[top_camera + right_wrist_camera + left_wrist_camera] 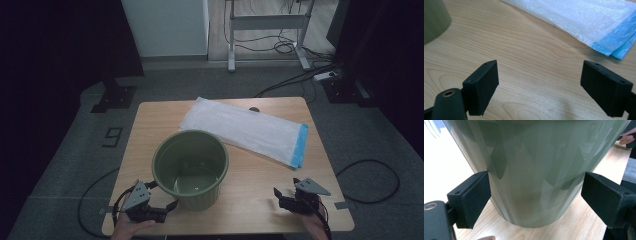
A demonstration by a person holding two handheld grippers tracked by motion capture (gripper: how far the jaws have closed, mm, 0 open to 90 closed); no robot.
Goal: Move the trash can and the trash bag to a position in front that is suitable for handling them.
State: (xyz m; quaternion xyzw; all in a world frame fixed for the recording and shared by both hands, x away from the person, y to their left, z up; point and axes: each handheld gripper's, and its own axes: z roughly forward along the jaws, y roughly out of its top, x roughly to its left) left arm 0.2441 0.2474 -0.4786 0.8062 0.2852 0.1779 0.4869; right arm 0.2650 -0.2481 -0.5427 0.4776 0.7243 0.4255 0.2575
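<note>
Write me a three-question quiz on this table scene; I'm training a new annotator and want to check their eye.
1. True or false: the left claw is clamped on the green bin.
2. Which end of the folded white bag has the blue edge? A. the end towards the right claw B. the far left end C. neither
3. What lies between the right claw's jaws?

Key
1. False: its jaws stand open on either side of the bin's base, the left one at or near the wall, the right one apart.
2. A
3. Bare wooden table.
</note>
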